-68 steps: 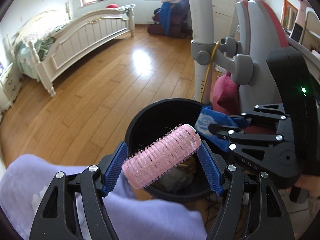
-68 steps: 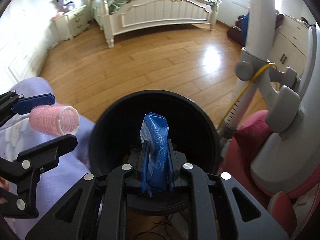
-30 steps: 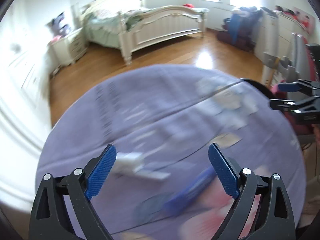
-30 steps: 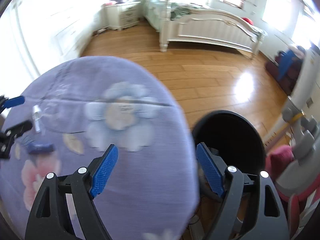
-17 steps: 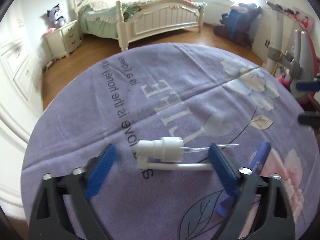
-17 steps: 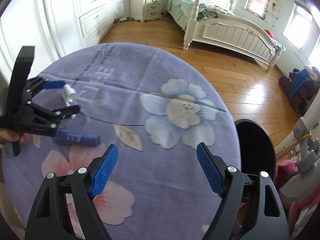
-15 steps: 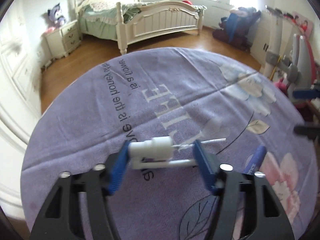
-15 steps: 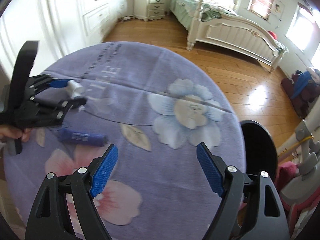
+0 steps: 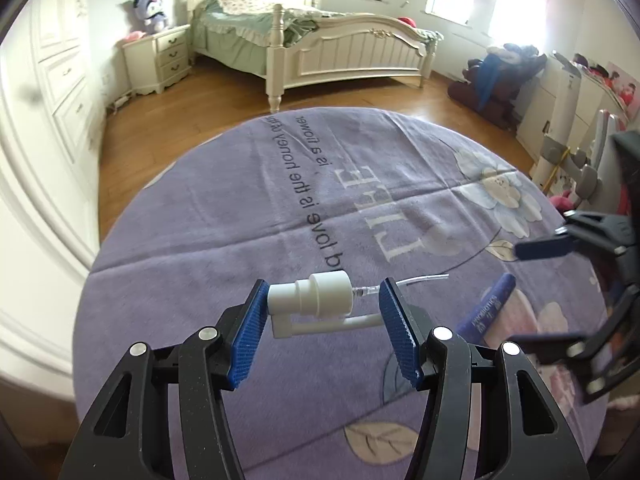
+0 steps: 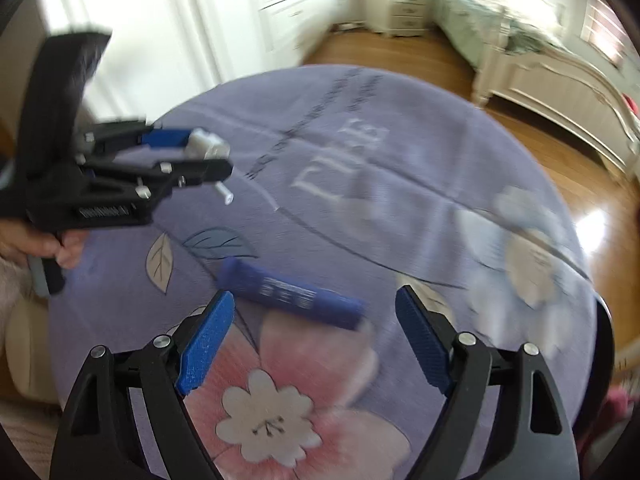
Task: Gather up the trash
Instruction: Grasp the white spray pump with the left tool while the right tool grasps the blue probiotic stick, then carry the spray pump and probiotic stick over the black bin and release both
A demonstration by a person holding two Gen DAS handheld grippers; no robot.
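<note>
My left gripper [image 9: 322,312] is shut on a white pump sprayer head [image 9: 312,300] with a thin clear tube, just above the purple tablecloth [image 9: 280,200]. It also shows in the right wrist view [image 10: 188,156], with the sprayer head [image 10: 206,144] between its pads. My right gripper [image 10: 316,332] is open and empty, straddling a dark blue tube [image 10: 292,294] that lies on the cloth. The blue tube also shows in the left wrist view [image 9: 486,310], with the right gripper [image 9: 560,292] over it.
The round table is covered by a purple floral cloth with lettering. A black trash bin's rim [image 10: 606,344] shows past the table's right edge. A white bed [image 9: 320,52], a nightstand [image 9: 160,60] and a wooden floor lie beyond.
Both grippers released their trash into the bin and swung over to the table. My left gripper closed on the sprayer head. My right gripper moved in over the blue tube.
</note>
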